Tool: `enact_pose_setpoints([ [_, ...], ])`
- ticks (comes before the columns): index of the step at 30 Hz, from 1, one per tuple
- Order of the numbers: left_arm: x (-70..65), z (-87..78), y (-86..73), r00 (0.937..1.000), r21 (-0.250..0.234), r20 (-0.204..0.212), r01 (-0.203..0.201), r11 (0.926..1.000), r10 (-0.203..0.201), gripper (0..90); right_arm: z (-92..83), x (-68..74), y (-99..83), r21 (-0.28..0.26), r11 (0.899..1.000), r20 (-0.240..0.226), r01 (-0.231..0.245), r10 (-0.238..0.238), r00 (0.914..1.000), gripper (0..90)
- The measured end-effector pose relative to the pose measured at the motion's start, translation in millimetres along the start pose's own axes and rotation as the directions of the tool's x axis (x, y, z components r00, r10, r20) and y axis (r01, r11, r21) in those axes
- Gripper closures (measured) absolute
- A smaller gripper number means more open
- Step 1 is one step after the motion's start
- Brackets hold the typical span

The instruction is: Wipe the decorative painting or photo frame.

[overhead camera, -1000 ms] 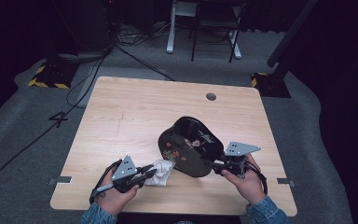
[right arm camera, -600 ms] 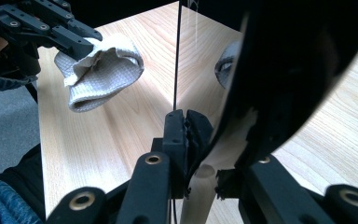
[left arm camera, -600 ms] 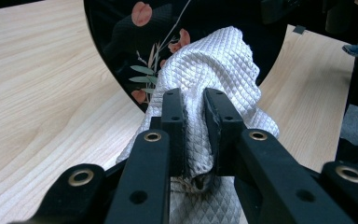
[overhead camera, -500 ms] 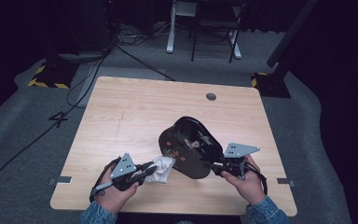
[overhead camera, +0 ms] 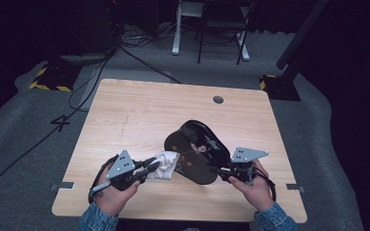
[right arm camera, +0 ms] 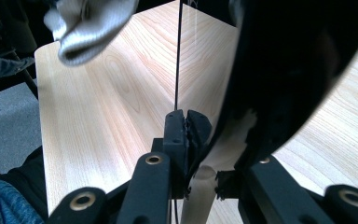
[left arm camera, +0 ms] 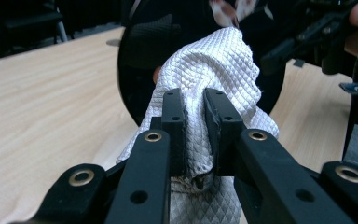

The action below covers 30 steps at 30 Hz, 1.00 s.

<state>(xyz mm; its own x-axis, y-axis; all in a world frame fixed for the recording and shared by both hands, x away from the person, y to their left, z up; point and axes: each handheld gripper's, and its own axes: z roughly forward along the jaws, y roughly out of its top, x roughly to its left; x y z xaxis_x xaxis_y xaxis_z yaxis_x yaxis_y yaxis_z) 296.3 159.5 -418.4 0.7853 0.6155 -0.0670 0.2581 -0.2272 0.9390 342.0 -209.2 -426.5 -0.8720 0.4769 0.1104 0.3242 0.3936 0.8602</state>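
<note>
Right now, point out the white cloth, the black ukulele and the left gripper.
white cloth [left arm camera: 214, 60], left gripper view, bunched top above the jaws.
black ukulele [overhead camera: 195, 149], high view, glossy body.
left gripper [left arm camera: 195, 107], left gripper view, between the fingertips clamping the cloth.

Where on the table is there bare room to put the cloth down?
Bare: the far half of the table up to the grommet hole, and the left side beyond the left gripper. Crowded: near edge, where cloth, black object and right gripper meet.
</note>
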Motion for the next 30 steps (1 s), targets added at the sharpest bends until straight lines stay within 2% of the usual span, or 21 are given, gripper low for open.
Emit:
enact_pose_setpoints([
  [4,2.3,2.2,12.8,0.9998,-0.025,0.018,-0.011,0.9996,0.012,79.3,0.0,0.6,0.4,0.004,1.0,0.005,-0.001,0.001,1.0,79.0],
  [9,5.3,4.3,28.4,0.9996,-0.06,0.015,-0.022,0.998,0.023,79.6,0.1,0.9,0.7,0.007,1.0,0.008,-0.006,0.006,1.0,79.1],
  [16,8.7,5.3,51.5,0.9994,-0.135,0.008,-0.032,0.9904,0.033,79.7,0.3,1.4,1.1,0.01,1.0,0.012,-0.01,0.01,0.9999,79.1],
  [24,6.9,15.3,69.0,0.9986,-0.178,0.005,-0.051,0.9828,0.053,79.7,0.5,1.4,1.6,0.014,1.0,0.011,-0.009,0.009,0.9999,79.1],
  [30,3.6,24.7,72.9,0.9987,-0.197,0.015,-0.044,0.9794,0.048,79.6,0.6,1.3,1.7,0.015,1.0,0.01,-0.008,0.008,0.9999,79.1],
])
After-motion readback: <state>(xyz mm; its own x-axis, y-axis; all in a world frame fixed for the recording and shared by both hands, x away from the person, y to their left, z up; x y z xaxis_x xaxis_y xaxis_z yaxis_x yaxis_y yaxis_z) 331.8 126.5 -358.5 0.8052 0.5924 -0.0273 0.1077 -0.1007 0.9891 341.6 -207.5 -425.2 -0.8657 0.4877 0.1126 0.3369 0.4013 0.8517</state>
